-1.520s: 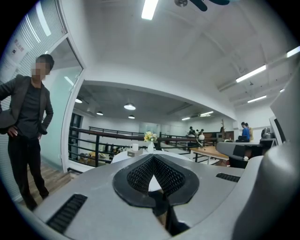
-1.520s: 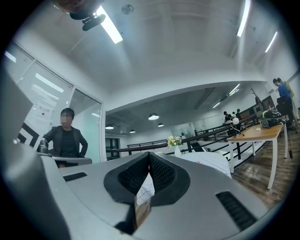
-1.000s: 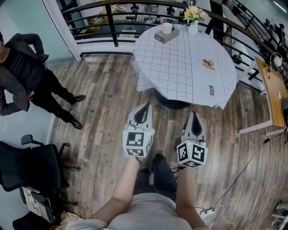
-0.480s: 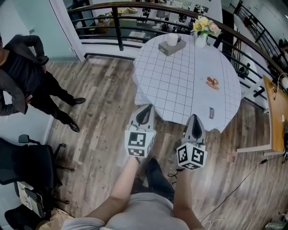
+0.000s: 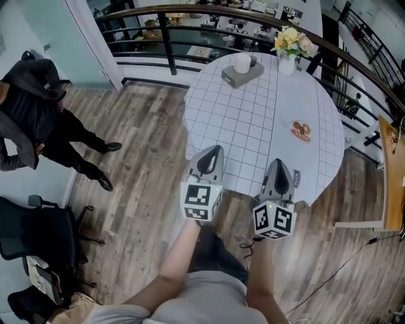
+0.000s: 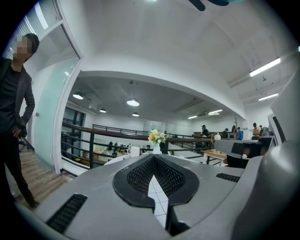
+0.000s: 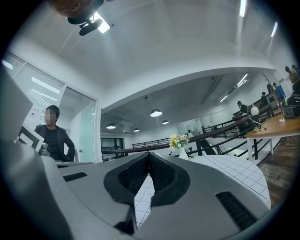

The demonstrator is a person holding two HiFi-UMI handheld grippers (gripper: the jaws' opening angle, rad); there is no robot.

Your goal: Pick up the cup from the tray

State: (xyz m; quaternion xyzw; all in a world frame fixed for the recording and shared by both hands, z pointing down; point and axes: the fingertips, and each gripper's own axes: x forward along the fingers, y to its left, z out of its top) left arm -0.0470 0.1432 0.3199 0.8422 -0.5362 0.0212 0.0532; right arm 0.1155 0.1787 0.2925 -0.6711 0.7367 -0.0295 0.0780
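Note:
A white cup [image 5: 242, 62] stands on a grey tray [image 5: 235, 78] at the far side of a round table [image 5: 253, 126] with a white checked cloth. In the left gripper view the cup [image 6: 134, 151] shows small, far beyond the jaws. My left gripper [image 5: 216, 149] is shut and empty over the table's near edge. My right gripper [image 5: 278, 162] is beside it, also shut and empty. Both are well short of the tray. The left gripper [image 6: 153, 157] and the right gripper [image 7: 149, 153] have their pads together at the tips.
A vase of flowers [image 5: 289, 47] stands right of the tray and a small orange item [image 5: 300, 131] lies on the cloth. A person in dark clothes [image 5: 38, 120] stands at the left. A black chair [image 5: 44, 234], a railing [image 5: 190, 16] and a wooden desk [image 5: 392, 171] surround the table.
The table has come nearer in the head view: both grippers have moved forward from over the floor to its near edge. Both stay shut.

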